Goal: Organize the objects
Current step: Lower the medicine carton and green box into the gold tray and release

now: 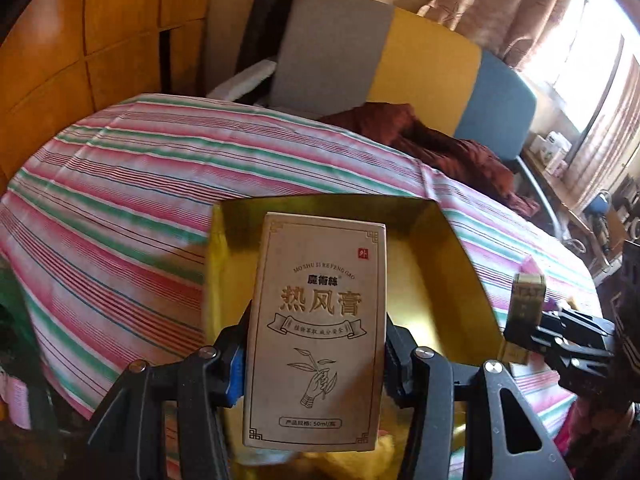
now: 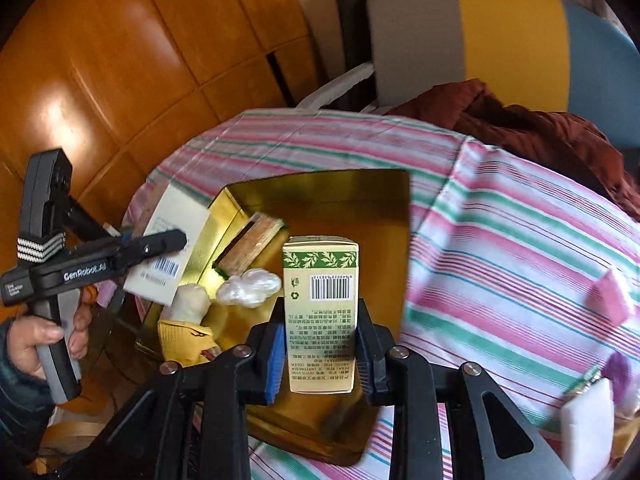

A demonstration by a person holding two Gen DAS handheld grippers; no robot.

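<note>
Boxes: tan one (image 1: 316, 332) in left tool (image 1: 316, 364), green-banded one (image 2: 320, 312) in right tool (image 2: 320, 356).

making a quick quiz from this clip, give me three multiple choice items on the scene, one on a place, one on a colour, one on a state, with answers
1. Where does the gold tray sit?
A. on the striped tablecloth
B. on the chair seat
C. on the bare floor

2. What colour is the leaf band on the small box held by the right gripper?
A. red
B. green
C. blue

3. What is the left gripper doing?
A. hanging open and empty
B. closed on a cloth
C. gripping a tan box

Answers:
1. A, the striped tablecloth shows around the tray's edges.
2. B, a green band of leaves runs across the box near its far end.
3. C, the fingers press both sides of the tan box.
</note>
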